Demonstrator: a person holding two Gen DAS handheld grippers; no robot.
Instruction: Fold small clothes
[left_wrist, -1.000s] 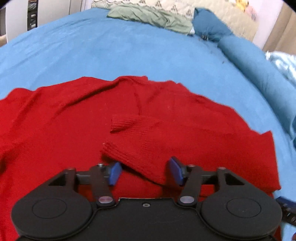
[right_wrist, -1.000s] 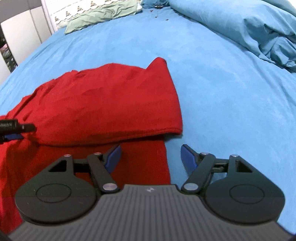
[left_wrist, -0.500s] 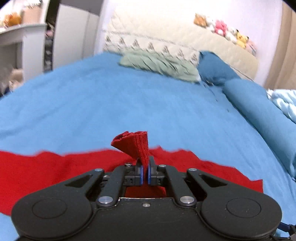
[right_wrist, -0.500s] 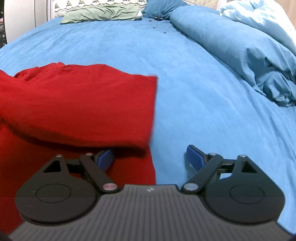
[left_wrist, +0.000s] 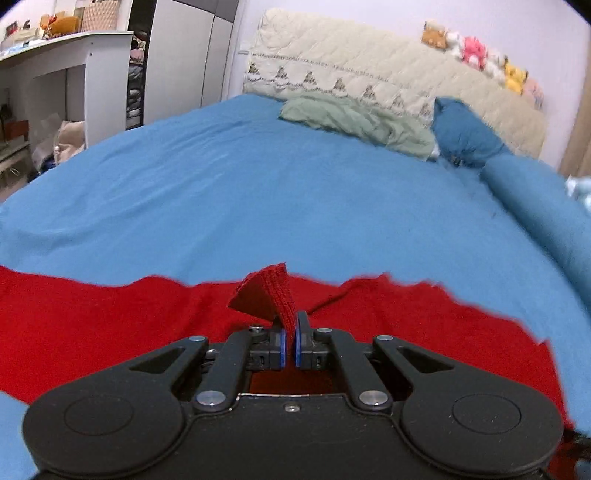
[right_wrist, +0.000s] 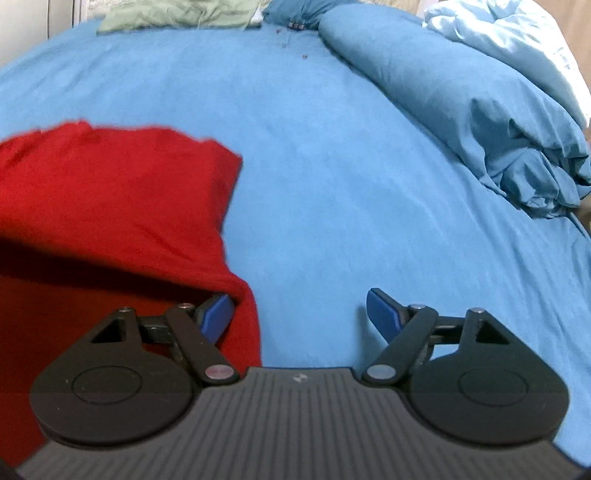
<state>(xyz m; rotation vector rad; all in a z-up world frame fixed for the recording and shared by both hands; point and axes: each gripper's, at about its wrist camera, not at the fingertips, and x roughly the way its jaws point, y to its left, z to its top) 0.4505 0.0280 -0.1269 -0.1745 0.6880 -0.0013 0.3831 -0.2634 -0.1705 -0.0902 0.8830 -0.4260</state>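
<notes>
A red knit sweater (left_wrist: 110, 325) lies spread on the blue bed sheet (left_wrist: 258, 206). My left gripper (left_wrist: 289, 332) is shut on the sweater's ribbed sleeve cuff (left_wrist: 275, 291), which stands up out of the pads, lifted above the rest of the garment. In the right wrist view the sweater (right_wrist: 110, 206) fills the left side, with a folded layer raised over a shadowed lower layer. My right gripper (right_wrist: 298, 301) stands wide at the sweater's right edge and its jaws are closing. Its left fingertip (right_wrist: 218, 314) is tucked against the red edge; only that edge and bare sheet lie between the pads.
A green crumpled cloth (left_wrist: 354, 120) and a dark blue pillow (left_wrist: 465, 136) lie by the quilted headboard (left_wrist: 369, 70), which carries plush toys. A bunched blue duvet (right_wrist: 480, 110) runs along the right. White shelves (left_wrist: 66, 74) stand beyond the bed's left side.
My left gripper closed on the sleeve cuff and raised it, tilting its view up toward the headboard. The right gripper slid to the sweater's right edge, and the folded layer there shifted.
</notes>
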